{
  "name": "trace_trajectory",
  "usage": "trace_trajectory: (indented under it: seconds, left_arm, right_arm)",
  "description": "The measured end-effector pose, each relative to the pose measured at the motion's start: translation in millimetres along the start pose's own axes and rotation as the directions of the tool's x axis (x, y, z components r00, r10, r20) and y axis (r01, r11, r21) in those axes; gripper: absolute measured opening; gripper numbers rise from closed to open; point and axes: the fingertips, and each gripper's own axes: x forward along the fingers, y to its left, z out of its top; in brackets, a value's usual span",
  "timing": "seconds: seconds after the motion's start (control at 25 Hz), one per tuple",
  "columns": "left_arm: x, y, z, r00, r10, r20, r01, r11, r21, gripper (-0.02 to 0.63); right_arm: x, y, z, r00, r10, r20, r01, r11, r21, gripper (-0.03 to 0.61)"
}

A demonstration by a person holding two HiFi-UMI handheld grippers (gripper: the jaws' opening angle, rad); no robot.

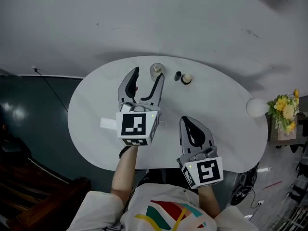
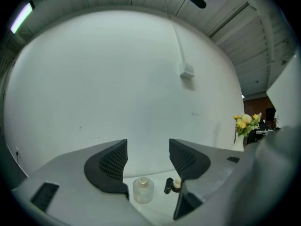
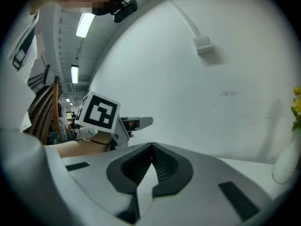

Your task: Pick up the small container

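The small container (image 1: 157,71), a clear round jar with a pale cap, stands near the far edge of the white oval table (image 1: 226,124). My left gripper (image 1: 148,75) is open, its fingertips level with the jar, which is close to the right-hand finger. In the left gripper view the small container (image 2: 143,190) stands upright on the table just beyond the open left gripper (image 2: 148,149), with nothing between the pads. My right gripper (image 1: 186,121) hovers over the near part of the table, shut and empty. In its own view the right gripper (image 3: 151,149) has its tips touching.
A small black and cream item (image 1: 183,78) lies right of the jar; the same black and cream item (image 2: 172,185) shows in the left gripper view. A white vase with yellow flowers (image 1: 285,110) stands off the table's right end. A white slip (image 1: 108,123) lies by the left gripper's cube.
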Motion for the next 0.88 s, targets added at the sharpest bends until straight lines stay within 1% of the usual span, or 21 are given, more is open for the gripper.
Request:
trace_trajectory:
  seconds: [0.12, 0.2, 0.48, 0.68, 0.88]
  left_arm:
    - [22.6, 0.2, -29.3, 0.998, -0.023, -0.059, 0.023, 1.000, 0.001, 0.267]
    - [36.9, -4.2, -48.5, 0.995, -0.042, -0.095, 0.042, 0.999, 0.000, 0.293]
    - [68.3, -11.0, -88.4, 0.984, -0.063, -0.166, 0.072, 0.996, 0.054, 0.304]
    - [83.3, -4.6, -115.6, 0.975, -0.042, -0.218, 0.058, 0.996, 0.070, 0.333]
    - [94.1, 3.4, -134.1, 0.970, -0.034, -0.240, 0.044, 0.998, 0.035, 0.339]
  right_arm:
    - [6.4, -3.1, -10.4, 1.000, 0.005, -0.023, -0.005, 1.000, 0.010, 0.011]
    - [8.4, -6.4, -16.2, 0.999, 0.003, -0.037, -0.002, 1.000, 0.010, 0.011]
    - [15.8, -12.6, -34.4, 0.998, -0.007, -0.070, 0.009, 1.000, 0.019, 0.011]
    - [17.5, -22.1, -44.6, 0.996, -0.028, -0.085, 0.031, 0.999, 0.035, 0.011]
    - [23.0, -24.8, -52.7, 0.995, -0.029, -0.099, 0.033, 0.998, 0.046, 0.011]
